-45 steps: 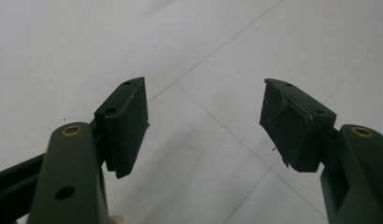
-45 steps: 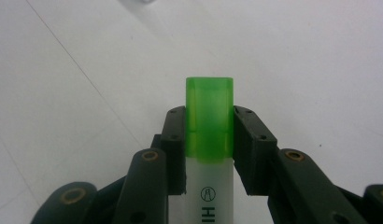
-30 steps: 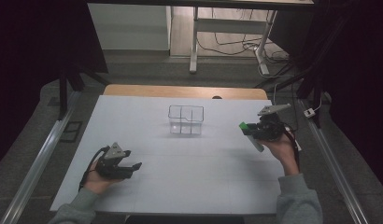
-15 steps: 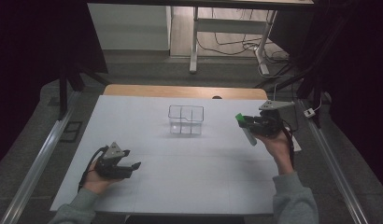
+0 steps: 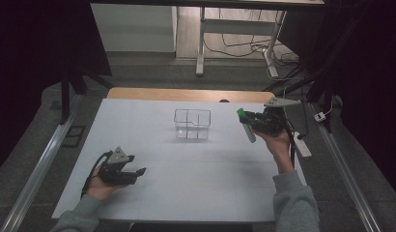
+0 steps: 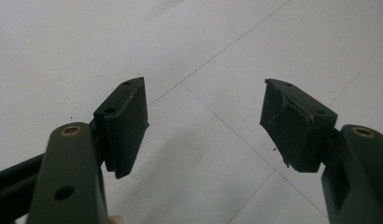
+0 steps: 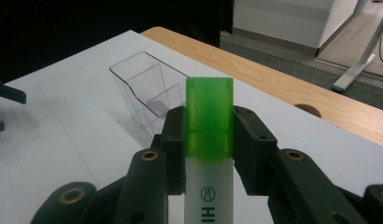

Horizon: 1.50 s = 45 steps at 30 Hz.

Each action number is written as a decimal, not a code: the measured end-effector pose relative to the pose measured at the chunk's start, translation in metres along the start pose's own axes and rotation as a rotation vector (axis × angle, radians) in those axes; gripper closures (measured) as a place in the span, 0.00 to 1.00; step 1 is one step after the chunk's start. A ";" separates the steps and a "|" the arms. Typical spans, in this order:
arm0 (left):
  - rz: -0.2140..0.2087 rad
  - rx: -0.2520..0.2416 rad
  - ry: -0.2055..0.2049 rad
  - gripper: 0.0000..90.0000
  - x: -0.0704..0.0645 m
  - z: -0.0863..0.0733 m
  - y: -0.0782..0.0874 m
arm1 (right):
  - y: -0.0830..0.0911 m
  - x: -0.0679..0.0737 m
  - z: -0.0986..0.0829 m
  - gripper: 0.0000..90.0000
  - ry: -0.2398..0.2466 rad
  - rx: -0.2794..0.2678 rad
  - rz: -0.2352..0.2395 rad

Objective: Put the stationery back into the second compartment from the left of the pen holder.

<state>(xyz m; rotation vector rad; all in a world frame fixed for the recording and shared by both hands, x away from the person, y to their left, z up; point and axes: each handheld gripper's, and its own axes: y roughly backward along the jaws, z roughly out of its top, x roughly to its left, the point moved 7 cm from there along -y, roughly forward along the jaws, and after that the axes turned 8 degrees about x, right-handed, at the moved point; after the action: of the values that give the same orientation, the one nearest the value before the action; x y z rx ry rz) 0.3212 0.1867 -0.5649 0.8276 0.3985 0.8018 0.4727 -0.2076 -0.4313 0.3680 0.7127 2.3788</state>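
My right gripper (image 5: pixel 249 124) is shut on a white highlighter (image 5: pixel 247 129) with a green cap (image 5: pixel 241 113), held above the table's right side. In the right gripper view the green cap (image 7: pixel 209 116) stands upright between the two black pads (image 7: pixel 249 140). A clear plastic divided holder (image 5: pixel 192 123) stands at the table's middle, to the left of the highlighter; the same holder (image 7: pixel 147 91) shows beyond the cap. My left gripper (image 5: pixel 138 172) rests low at the front left, open, with bare table between its jaws (image 6: pixel 206 119).
The white table top (image 5: pixel 186 183) has a wooden strip (image 5: pixel 162 94) along its far edge. A white power strip (image 5: pixel 301 145) lies at the right edge beside my right hand. Metal rails (image 5: pixel 36 169) run along both sides below the table.
My right gripper has carried the highlighter a little left and toward the holder, tilting it more upright. The left gripper has stayed put.
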 end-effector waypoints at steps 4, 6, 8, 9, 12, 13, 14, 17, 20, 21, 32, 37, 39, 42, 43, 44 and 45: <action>-0.003 0.002 -0.002 0.35 0.000 0.000 0.000 | -0.006 0.005 0.008 0.74 0.009 -0.012 0.010; -0.005 0.005 -0.003 0.35 0.000 0.000 -0.001 | -0.008 0.008 0.012 0.74 0.009 -0.020 0.016; -0.005 0.007 -0.004 0.35 -0.001 0.000 -0.001 | -0.010 0.009 0.015 0.74 0.011 -0.025 0.019; -0.006 0.007 -0.005 0.35 -0.001 0.000 -0.001 | -0.011 0.009 0.017 0.74 0.009 -0.026 0.021; -0.007 0.007 -0.004 0.35 0.000 0.000 -0.001 | -0.015 0.011 0.020 0.74 0.010 -0.033 0.027; -0.007 0.007 -0.004 0.35 0.000 0.000 -0.001 | -0.015 0.011 0.021 0.74 0.011 -0.033 0.027; -0.007 0.007 -0.003 0.35 0.000 0.000 -0.001 | -0.016 0.012 0.022 0.74 0.010 -0.035 0.027; -0.006 0.012 -0.006 0.35 -0.001 -0.001 -0.002 | -0.018 0.014 0.026 0.74 0.012 -0.043 0.034; -0.007 0.012 -0.008 0.35 -0.001 -0.001 -0.002 | -0.020 0.015 0.029 0.74 0.014 -0.051 0.037; -0.007 0.012 -0.008 0.35 -0.001 -0.001 -0.002 | -0.021 0.016 0.030 0.74 0.013 -0.054 0.040; -0.011 0.012 -0.009 0.34 -0.001 -0.001 -0.002 | -0.033 0.022 0.041 0.74 0.015 -0.074 0.053; -0.010 0.013 -0.010 0.34 -0.001 -0.001 -0.002 | -0.038 0.027 0.047 0.74 0.012 -0.094 0.061; -0.011 0.014 -0.011 0.34 -0.001 -0.001 -0.003 | -0.041 0.029 0.049 0.74 0.014 -0.097 0.065; -0.012 0.015 -0.012 0.34 -0.001 -0.001 -0.003 | -0.044 0.032 0.053 0.74 0.020 -0.095 0.070; -0.013 0.016 -0.011 0.34 -0.001 -0.001 -0.003 | -0.045 0.034 0.054 0.74 0.021 -0.095 0.073; -0.013 0.016 -0.010 0.34 -0.001 -0.001 -0.003 | -0.046 0.036 0.056 0.74 0.021 -0.096 0.077; -0.013 0.015 -0.009 0.34 -0.001 -0.001 -0.003 | -0.047 0.037 0.057 0.74 0.024 -0.096 0.081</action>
<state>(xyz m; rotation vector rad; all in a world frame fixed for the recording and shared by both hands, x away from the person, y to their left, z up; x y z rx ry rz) 0.3214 0.1854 -0.5677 0.8417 0.4017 0.7839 0.4905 -0.1303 -0.4083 0.3336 0.6017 2.4877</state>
